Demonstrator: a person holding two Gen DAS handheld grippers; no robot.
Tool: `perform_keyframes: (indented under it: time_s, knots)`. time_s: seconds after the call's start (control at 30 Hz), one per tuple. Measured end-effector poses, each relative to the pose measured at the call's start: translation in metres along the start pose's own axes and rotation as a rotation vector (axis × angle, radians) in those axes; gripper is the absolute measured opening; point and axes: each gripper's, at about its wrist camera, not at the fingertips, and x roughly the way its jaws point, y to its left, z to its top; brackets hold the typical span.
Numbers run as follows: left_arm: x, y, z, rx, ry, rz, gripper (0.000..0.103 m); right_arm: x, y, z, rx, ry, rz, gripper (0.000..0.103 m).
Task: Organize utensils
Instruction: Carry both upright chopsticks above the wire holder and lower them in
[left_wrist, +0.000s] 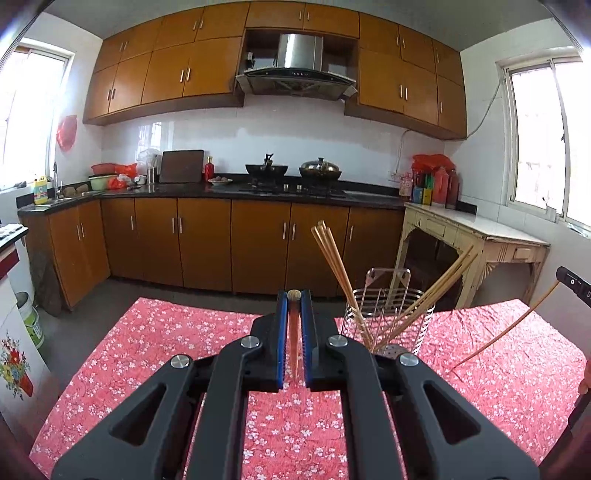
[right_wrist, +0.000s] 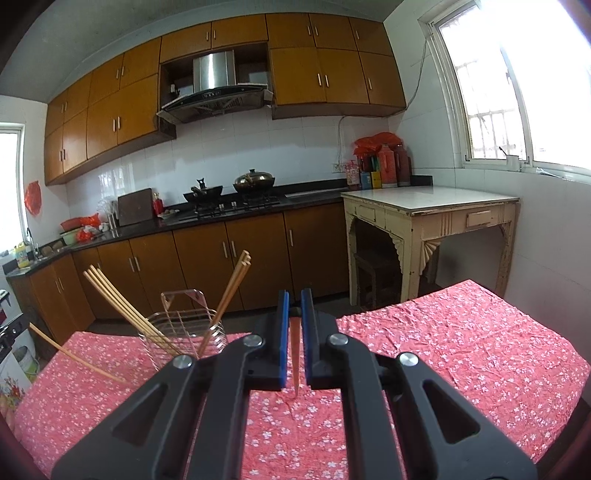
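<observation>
My left gripper (left_wrist: 294, 295) is shut on a wooden chopstick (left_wrist: 294, 339), which lies along its blue pads with the blunt end at the fingertips. To its right, on the red floral tablecloth (left_wrist: 184, 339), a wire utensil holder (left_wrist: 388, 317) contains several chopsticks (left_wrist: 332, 258). My right gripper (right_wrist: 294, 295) is shut on another chopstick (right_wrist: 295, 358), with the thin tip pointing down over the cloth (right_wrist: 443, 350). The holder (right_wrist: 181, 328) sits to its left. In the left wrist view, the right-hand chopstick (left_wrist: 502, 332) slants at the far right.
The cloth-covered table ends just beyond the holder, with floor behind it. Brown kitchen cabinets (left_wrist: 207, 240) and a counter with two pots (left_wrist: 266, 170) line the back wall. A cream side table (right_wrist: 428, 210) stands at the right under a window.
</observation>
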Motion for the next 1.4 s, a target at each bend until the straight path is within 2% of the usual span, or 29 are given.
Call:
perform_keyframes:
  time_s: [0.4, 0.8, 0.97, 1.13, 1.23, 1.4]
  knots:
    - [-0.009, 0.000, 0.015, -0.009, -0.038, -0.014, 0.007, -0.018, 0.009, 0.022, 0.024, -0.029, 0.096, 0.008]
    - [-0.015, -0.008, 0.033, -0.012, -0.069, -0.061, 0.007, -0.027, 0.032, 0.046, 0.020, -0.057, 0.188, 0.008]
    - [-0.015, -0.016, 0.058, -0.016, -0.100, -0.094, 0.007, -0.032, 0.046, 0.075, 0.026, -0.121, 0.232, 0.008]
    - [-0.014, -0.033, 0.099, -0.029, -0.162, -0.149, 0.007, -0.028, 0.061, 0.112, 0.055, -0.190, 0.259, 0.008]
    - [-0.007, -0.047, 0.120, -0.029, -0.207, -0.153, 0.007, -0.011, 0.074, 0.133, 0.067, -0.223, 0.261, 0.008]
    - [0.020, -0.064, 0.137, -0.039, -0.258, -0.129, 0.007, 0.026, 0.095, 0.139, 0.058, -0.244, 0.251, 0.008]
